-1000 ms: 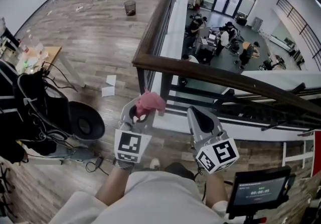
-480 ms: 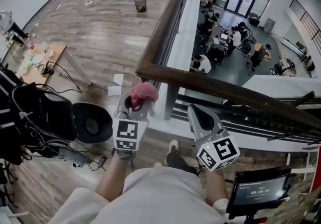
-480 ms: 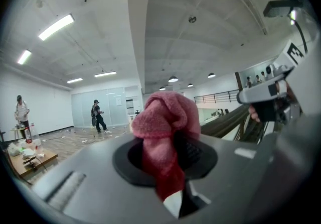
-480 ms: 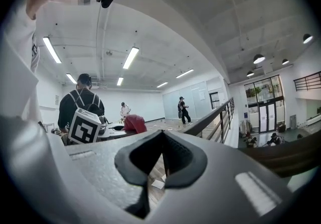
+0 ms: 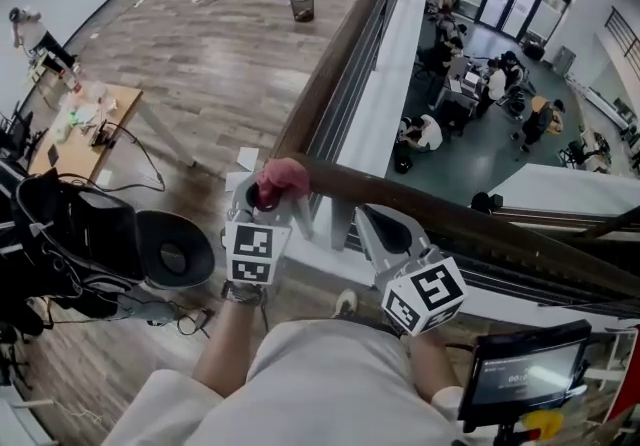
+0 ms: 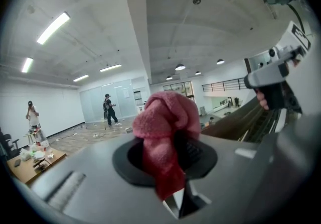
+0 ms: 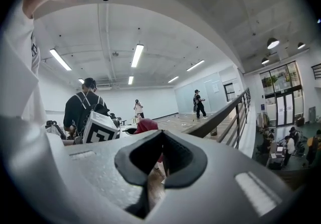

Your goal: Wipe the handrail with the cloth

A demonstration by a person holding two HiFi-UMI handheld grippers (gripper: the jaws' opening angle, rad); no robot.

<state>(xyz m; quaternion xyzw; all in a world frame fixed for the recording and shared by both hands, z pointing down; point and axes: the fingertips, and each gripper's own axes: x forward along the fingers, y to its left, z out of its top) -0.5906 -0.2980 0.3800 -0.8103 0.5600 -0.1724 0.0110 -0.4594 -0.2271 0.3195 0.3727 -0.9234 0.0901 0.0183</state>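
Observation:
A dark wooden handrail (image 5: 470, 224) runs from a corner post out to the right, and a second length leads away up the view. My left gripper (image 5: 262, 199) is shut on a bunched pink cloth (image 5: 282, 177), which rests against the rail's corner. In the left gripper view the cloth (image 6: 168, 127) bulges out above the jaws of the left gripper (image 6: 165, 155). My right gripper (image 5: 385, 227) sits just under the rail, to the right of the left one. The right gripper (image 7: 160, 160) is shut with nothing in it. The rail (image 7: 220, 112) and the cloth (image 7: 145, 125) appear beyond it.
Beyond the railing is a drop to a lower floor with seated people (image 5: 470, 84). A black chair with bags (image 5: 60, 234) and a round black seat (image 5: 175, 249) stand at my left. A wooden table (image 5: 85, 114) is farther left. A small screen (image 5: 525, 374) is at the lower right.
The left gripper has carried the cloth forward and up, from short of the railing to its corner. The right gripper has come closer under the rail. The person has stepped nearer.

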